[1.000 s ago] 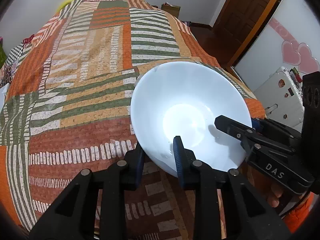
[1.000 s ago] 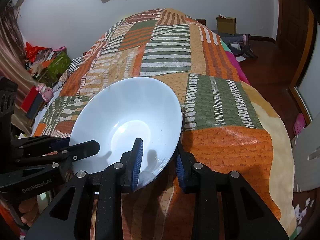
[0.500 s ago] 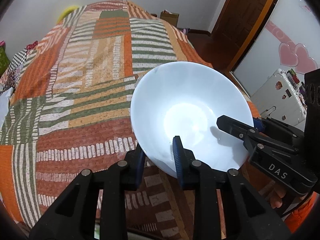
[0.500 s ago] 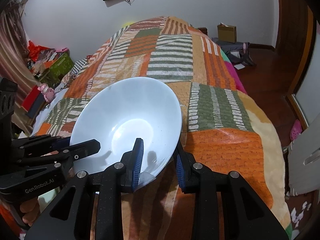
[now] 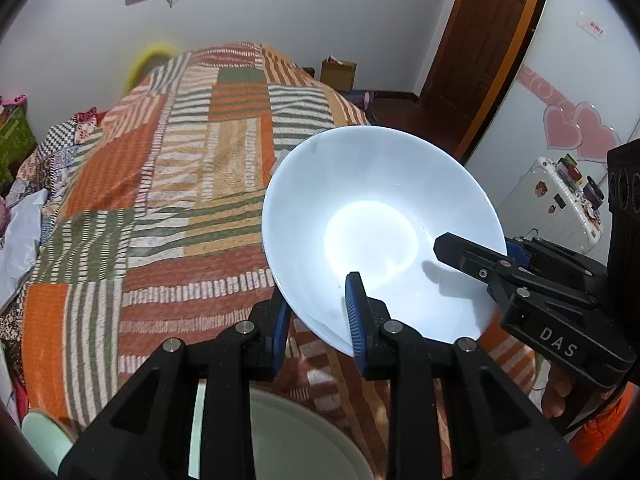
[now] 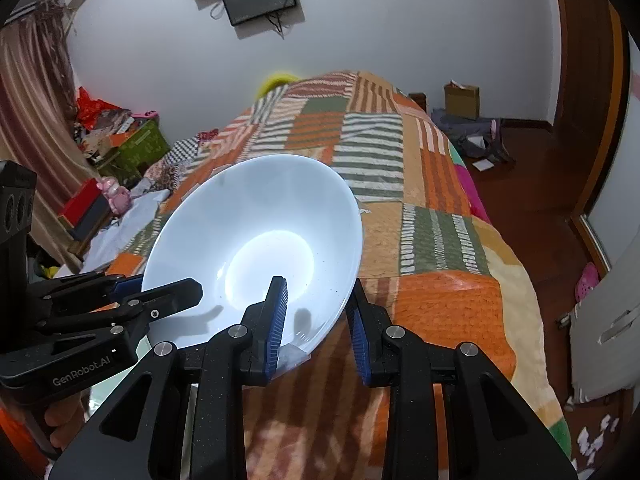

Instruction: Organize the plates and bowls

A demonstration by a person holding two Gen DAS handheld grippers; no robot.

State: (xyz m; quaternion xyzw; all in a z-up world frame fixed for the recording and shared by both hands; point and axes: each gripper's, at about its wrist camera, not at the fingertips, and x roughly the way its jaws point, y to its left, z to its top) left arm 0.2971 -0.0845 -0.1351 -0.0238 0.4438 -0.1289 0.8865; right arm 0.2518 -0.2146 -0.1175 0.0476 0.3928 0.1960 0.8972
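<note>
Bowl (image 5: 380, 232) handling is the step in hand: the white bowl hangs in the air above the patchwork bedspread (image 5: 192, 184), carried by both tools at once. The left tongs (image 5: 318, 320) are clamped on the bowl's near rim, one blue pad inside the wall and one outside; the right tongs (image 6: 316, 320) pinch the rim in the same way at a neighbouring spot. A pale green dish (image 5: 300, 440) lies on the bed directly below the bowl, under the left tongs, and looks like the likely place to set it, though that is only a judgement.

To do this well, the two grips should travel together at one pace, since any twist between them would lever the smooth rim out of the pads. Lowering should be straight down over the dish, with the base levelled first and neither grip released until the bowl sits steady.

The bowl is round, so it has no long axis across its rim. Its opening faces up and tips toward the cameras, and the far rim stands higher than the gripped rim.
</note>
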